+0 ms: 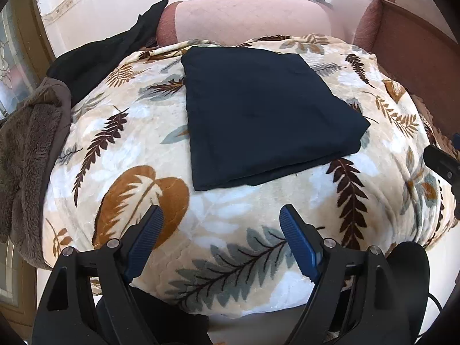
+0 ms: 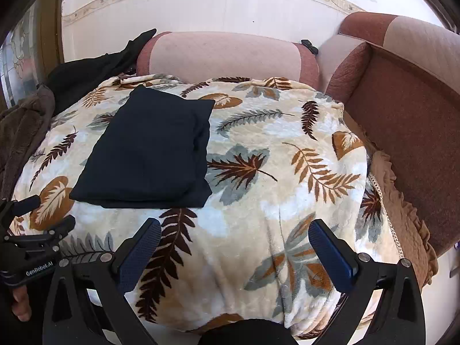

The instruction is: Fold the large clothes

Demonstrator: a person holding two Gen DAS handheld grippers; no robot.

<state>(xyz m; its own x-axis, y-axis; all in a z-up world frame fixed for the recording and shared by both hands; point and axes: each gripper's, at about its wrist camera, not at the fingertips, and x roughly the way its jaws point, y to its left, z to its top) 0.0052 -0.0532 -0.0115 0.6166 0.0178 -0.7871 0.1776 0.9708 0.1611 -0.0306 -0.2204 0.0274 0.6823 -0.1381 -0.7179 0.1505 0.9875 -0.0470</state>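
Navy garment (image 1: 258, 115) is lying folded at twelve o'clock on the leaf blanket (image 1: 230, 224), while you are holding left gripper (image 1: 221, 218) and right gripper (image 2: 234, 231) spread empty, seemingly finishing.

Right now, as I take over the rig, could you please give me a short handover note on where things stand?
Left gripper: open, empty, above the leaf-print blanket, just short of the near edge of the folded garment.
Right gripper: open, empty, above the same blanket, to the right of the garment.
Dark navy garment: folded into a neat rectangle, lying flat on the blanket; neither gripper touches it.
Done: this garment looks fully folded.
Left: a black garment and a brown fleecy one lie unfolded at the far left edge; they are probably next.
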